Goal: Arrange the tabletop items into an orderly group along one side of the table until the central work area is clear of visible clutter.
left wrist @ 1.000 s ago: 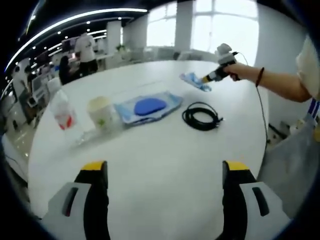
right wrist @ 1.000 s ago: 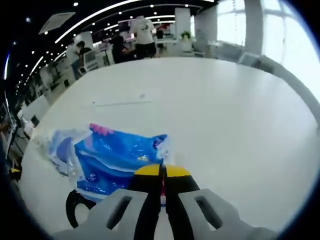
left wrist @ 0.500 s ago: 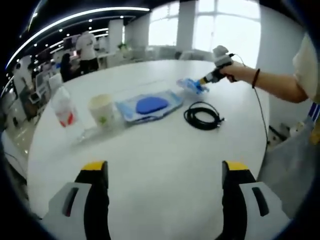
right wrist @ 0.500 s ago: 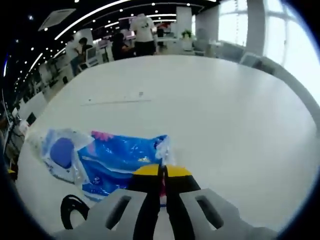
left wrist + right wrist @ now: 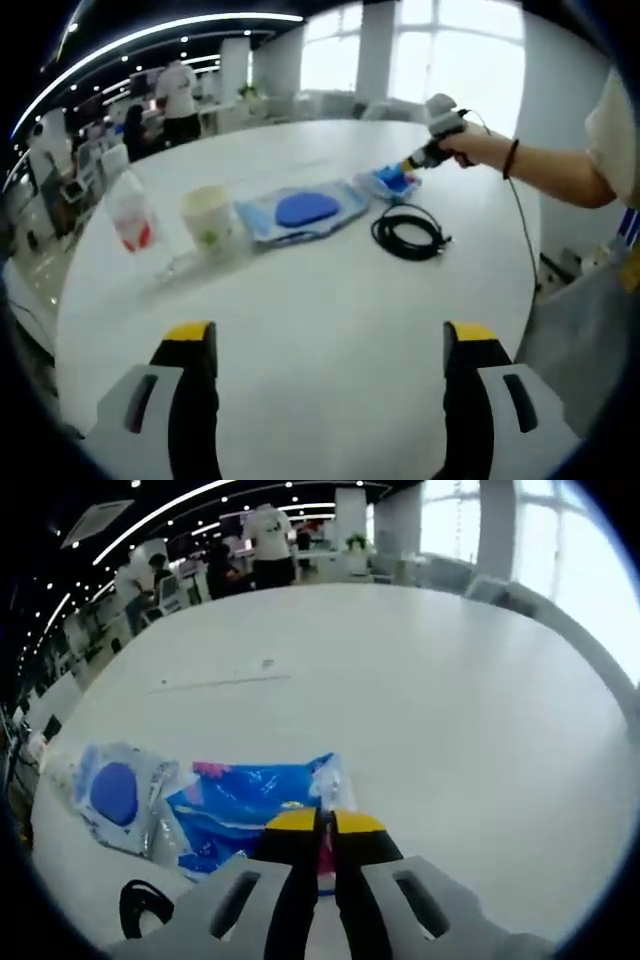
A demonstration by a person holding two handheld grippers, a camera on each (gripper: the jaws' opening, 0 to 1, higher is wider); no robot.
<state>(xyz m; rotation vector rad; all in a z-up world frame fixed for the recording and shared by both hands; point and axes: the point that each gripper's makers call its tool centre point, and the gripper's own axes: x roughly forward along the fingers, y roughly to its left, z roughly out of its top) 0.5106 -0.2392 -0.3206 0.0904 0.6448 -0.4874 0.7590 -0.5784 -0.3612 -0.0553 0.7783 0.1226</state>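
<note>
**Blue wipes pack pinched at its corner, heading for the row**

The right gripper (image 5: 320, 825) is holding the blue pack (image 5: 250, 805) by its near corner, jaws pinched tight, long side lying leftward beside the blue-disc bag (image 5: 115, 792). The left gripper (image 5: 325, 345) is hanging wide open and empty, well back over bare tabletop (image 5: 330, 290).

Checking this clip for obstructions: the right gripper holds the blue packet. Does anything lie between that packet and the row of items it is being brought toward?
Nothing visible does. The right gripper is shut on the blue packet, which lies right beside the clear bag with the blue disc. The black cable coil lies off to the side, nearer the person.
</note>
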